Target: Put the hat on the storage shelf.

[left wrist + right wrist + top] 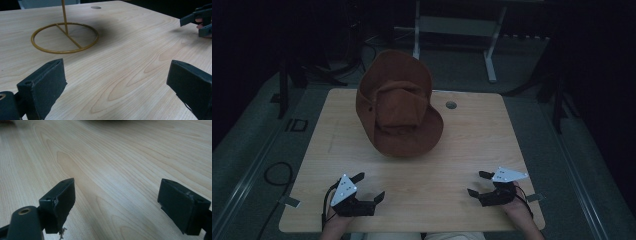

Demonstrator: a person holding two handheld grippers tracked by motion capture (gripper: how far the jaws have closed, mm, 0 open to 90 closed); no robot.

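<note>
Both grippers, left [368,186] and right [478,183], rest wide-jawed, brown hat [399,107] beyond on its stand [64,37]

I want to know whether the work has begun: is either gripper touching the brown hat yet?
No: in the high view the left gripper and right gripper rest open near the table's front edge, well apart from the brown hat.
</note>
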